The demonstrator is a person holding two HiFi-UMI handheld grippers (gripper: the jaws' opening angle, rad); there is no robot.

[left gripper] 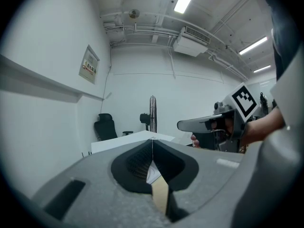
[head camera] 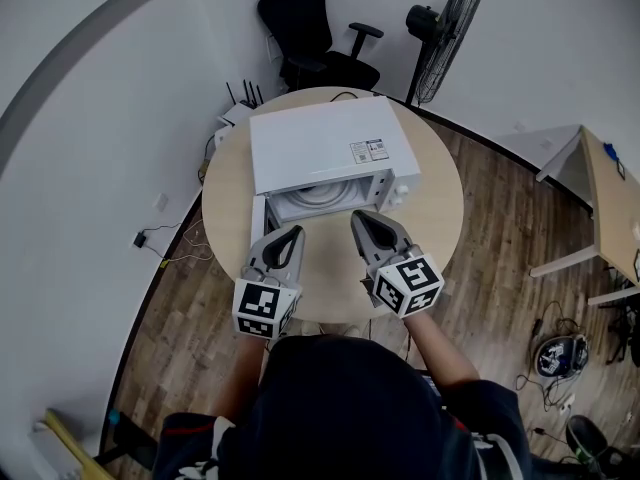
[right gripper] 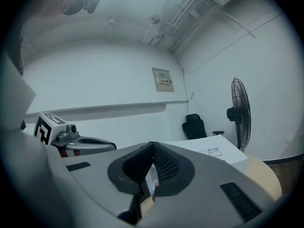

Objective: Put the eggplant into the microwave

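A white microwave (head camera: 330,148) stands on the round wooden table (head camera: 440,208). Its front faces me, the door (head camera: 258,220) hangs open at the left, and a white turntable plate (head camera: 320,198) shows inside. No eggplant is visible in any view. My left gripper (head camera: 293,234) and right gripper (head camera: 360,218) hover side by side just in front of the opening. Both are shut with nothing between the jaws. In the left gripper view the jaws (left gripper: 152,144) meet edge to edge, and in the right gripper view the jaws (right gripper: 152,146) do the same.
Behind the table are a black office chair (head camera: 305,28) and a standing fan (head camera: 450,23). A router (head camera: 238,108) sits at the table's far left edge. Another table (head camera: 610,198) stands to the right. Cables lie on the wooden floor (head camera: 165,243).
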